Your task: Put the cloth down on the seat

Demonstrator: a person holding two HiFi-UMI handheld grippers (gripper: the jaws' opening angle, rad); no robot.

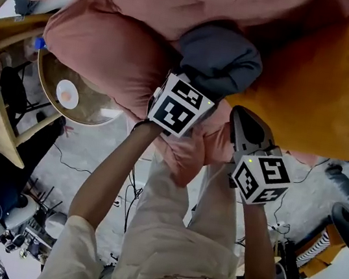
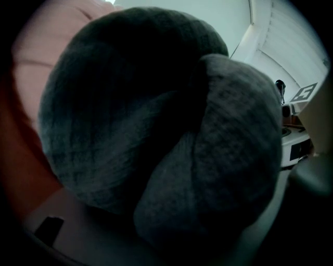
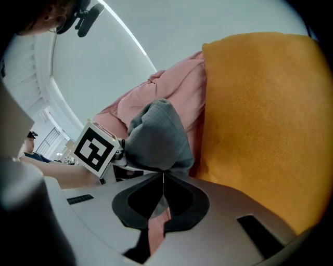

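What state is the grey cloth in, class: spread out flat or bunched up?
Bunched up. The grey cloth bulges in rounded lumps from the left tongs, against the pink cushion, not laid flat.

The dark grey knitted cloth [image 1: 220, 57] sits bunched between the puffy pink fabric cushions [image 1: 109, 53], which lie to its left and above it, and the large orange velvety cushion [image 1: 313, 92] to its right, touching both. The left gripper [image 1: 194, 87] is directly below the cloth, with the bundle between its jaws. The right gripper [image 1: 237, 115] lies just to the right, near the orange cushion's lower edge, with a fold of pink cushion between the two grippers. Left of the pink cushions is a round metal tray [image 1: 70, 93], and at the far left a pale wooden frame [image 1: 1, 75]. The person's cream-trousered legs [image 1: 172, 234] are beneath both grippers.
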